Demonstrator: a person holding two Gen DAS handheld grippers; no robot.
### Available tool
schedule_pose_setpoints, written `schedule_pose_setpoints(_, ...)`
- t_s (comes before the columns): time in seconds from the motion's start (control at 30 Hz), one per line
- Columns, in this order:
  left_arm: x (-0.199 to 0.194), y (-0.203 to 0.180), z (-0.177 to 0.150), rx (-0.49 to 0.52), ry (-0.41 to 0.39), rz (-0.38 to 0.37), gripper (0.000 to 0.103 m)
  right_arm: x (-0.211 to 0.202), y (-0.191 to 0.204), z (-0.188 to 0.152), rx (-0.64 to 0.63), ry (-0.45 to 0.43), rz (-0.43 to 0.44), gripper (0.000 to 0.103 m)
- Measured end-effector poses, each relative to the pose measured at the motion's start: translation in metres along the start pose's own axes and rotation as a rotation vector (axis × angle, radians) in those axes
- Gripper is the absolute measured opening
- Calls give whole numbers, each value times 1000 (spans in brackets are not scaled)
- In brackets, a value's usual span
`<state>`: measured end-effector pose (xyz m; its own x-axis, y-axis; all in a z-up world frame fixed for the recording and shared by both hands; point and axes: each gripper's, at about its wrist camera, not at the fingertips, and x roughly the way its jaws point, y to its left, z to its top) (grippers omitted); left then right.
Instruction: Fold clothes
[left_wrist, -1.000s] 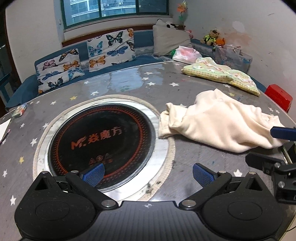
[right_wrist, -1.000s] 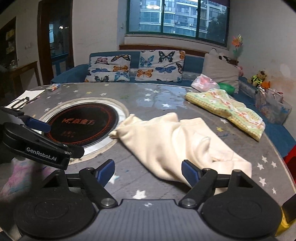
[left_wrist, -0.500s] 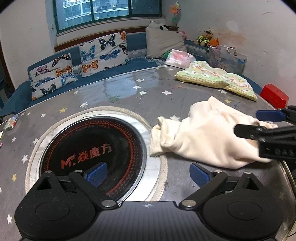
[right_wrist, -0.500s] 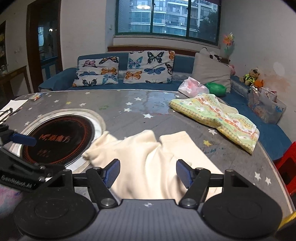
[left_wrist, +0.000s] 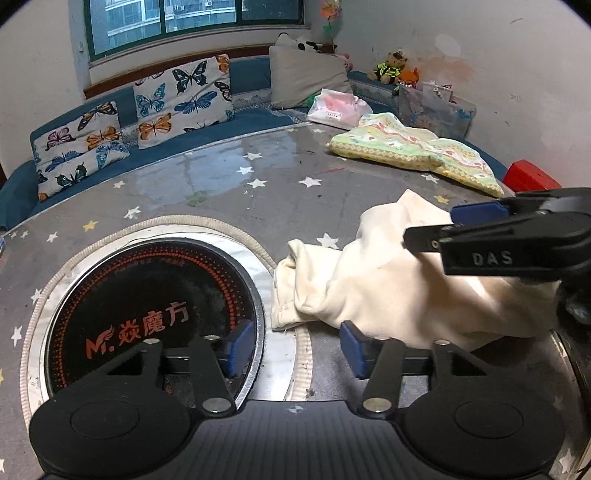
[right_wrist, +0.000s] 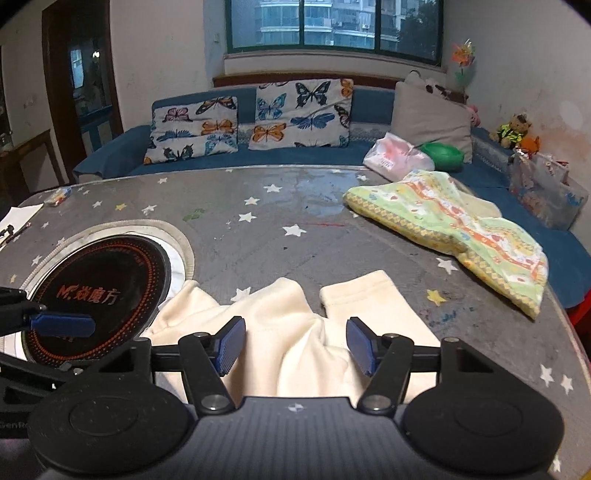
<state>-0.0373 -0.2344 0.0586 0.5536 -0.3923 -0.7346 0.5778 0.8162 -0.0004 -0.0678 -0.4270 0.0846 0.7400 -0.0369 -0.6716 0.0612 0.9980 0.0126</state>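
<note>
A crumpled cream garment lies on the star-patterned grey desk, just right of the round black cooktop set into it, one edge reaching the cooktop's metal ring. The left tool hangs low near the garment's left edge, its blue pads spread and holding nothing. The right tool sits over the middle of the garment with its pads also spread apart, cloth showing between them. A folded green patterned cloth rests farther back on the desk.
</note>
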Motion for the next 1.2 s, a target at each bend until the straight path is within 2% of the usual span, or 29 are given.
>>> schedule_pose_setpoints(0.23, 3, 7, 1, -5, -3, -6, 53, 25, -4, 8, 36, 42, 46, 61)
schedule_pose_setpoints(0.37, 4, 11, 1, -12, -3, 5, 53, 35, -5, 9, 51, 59, 75, 55)
schedule_pose_setpoints(0.53, 5, 16, 2, -22, -1, 12, 53, 38, -10, 9, 78, 66, 113, 36)
schedule_pose_setpoints(0.67, 3, 15, 2, -25, -2, 12, 53, 32, -13, 8, 89, 47, 121, 15)
schedule_pose_setpoints(0.8, 1, 13, 2, -24, -5, 13, 53, 21, -11, 10, 80, 23, 122, 10)
schedule_pose_setpoints(0.93, -3, 13, 2, -20, -11, 13, 54, 17, -9, 12, 63, 18, 116, 11)
schedule_pose_setpoints(1.03, -4, 15, 3, -22, -14, 15, 54, 23, -10, 14, 62, 31, 114, 24)
schedule_pose_setpoints(1.1, -3, 17, 4, -24, -12, 18, 54, 27, -12, 14, 77, 35, 116, 50)
schedule_pose_setpoints(1.2, 1, 20, 3, -30, -4, 22, 54, 35, -15, 13, 107, 49, 134, 53)
